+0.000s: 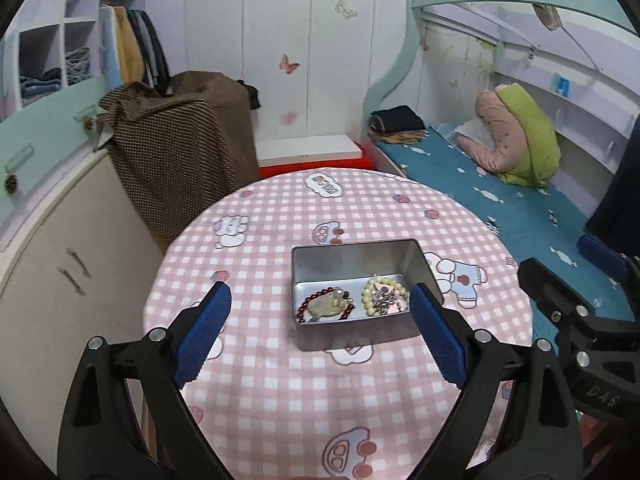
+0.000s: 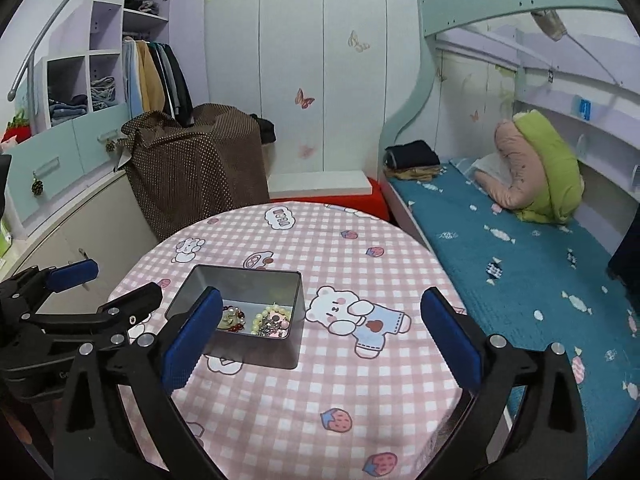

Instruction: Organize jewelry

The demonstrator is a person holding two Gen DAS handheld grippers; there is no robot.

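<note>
A silver metal tin (image 1: 352, 262) (image 2: 224, 278) sits open on the round table with the pink checked cloth (image 1: 280, 392) (image 2: 320, 380). Inside lie a dark red bead bracelet with a pale pendant (image 1: 325, 307), a cream pearl bracelet (image 1: 378, 294) (image 2: 269, 316) and small metal pieces (image 1: 382, 302). My left gripper (image 1: 320, 312) is open and empty, above the table just in front of the tin. My right gripper (image 2: 320, 316) is open and empty, to the right of the tin. Each gripper shows at the edge of the other's view.
A bed with a blue cover (image 1: 500, 200) runs along the table's right side. A brown dotted cloth covers a box (image 1: 188, 136) behind the table at left. White cabinets (image 1: 60, 280) stand at left. A red and white box (image 1: 308, 152) lies beyond the table.
</note>
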